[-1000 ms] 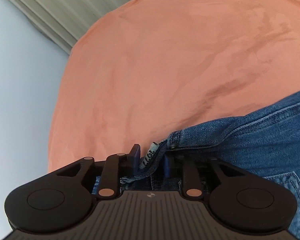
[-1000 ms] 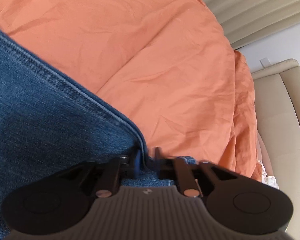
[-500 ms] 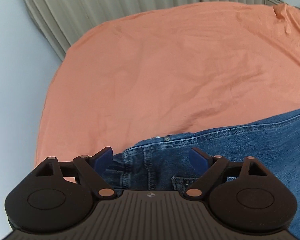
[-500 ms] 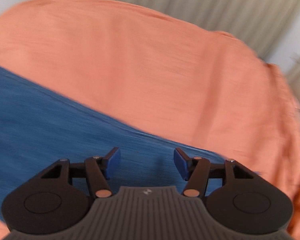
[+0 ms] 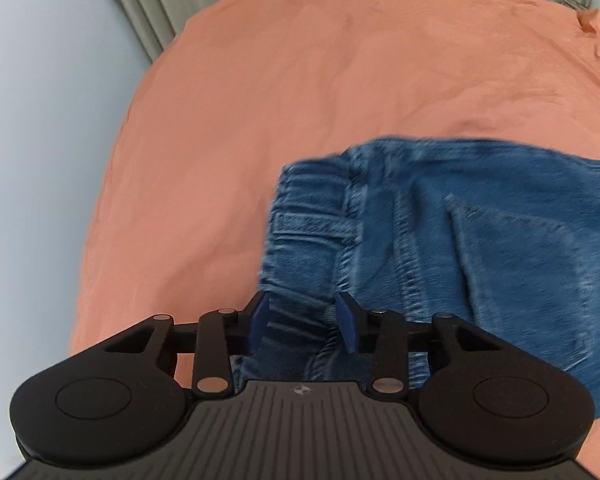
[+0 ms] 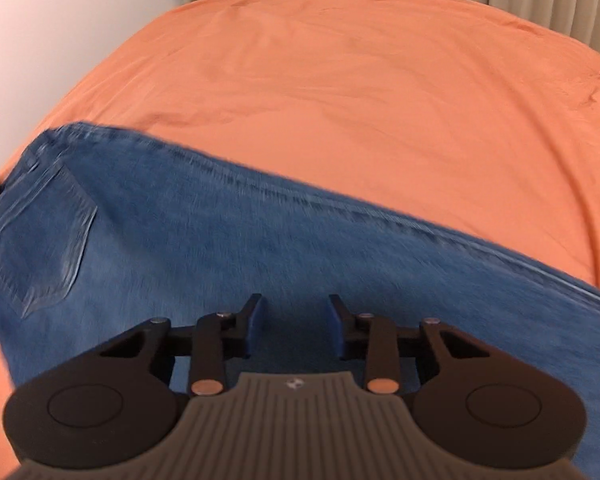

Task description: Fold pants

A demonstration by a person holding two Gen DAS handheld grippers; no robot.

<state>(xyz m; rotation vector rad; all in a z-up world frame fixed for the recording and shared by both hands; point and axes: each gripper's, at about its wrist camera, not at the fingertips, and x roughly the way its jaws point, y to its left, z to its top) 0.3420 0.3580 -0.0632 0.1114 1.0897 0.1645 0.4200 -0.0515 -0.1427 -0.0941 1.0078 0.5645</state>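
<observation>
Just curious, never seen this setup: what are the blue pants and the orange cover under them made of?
The pants look like denim: mid-blue, faded in patches, matte, with raised double-stitched seams and a sewn-on back pocket. The orange cover looks like a thin woven sheet, perhaps cotton: matte, softly creased, with no sheen. The exact fibre can't be told from here.

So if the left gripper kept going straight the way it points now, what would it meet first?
Most likely the jeans: their waistband end lies right ahead of the open left gripper, on the orange sheet. Depth is unclear.

motion blurs the jeans (image 5: 440,248); their legs run off both views' edges, hems unseen.
</observation>
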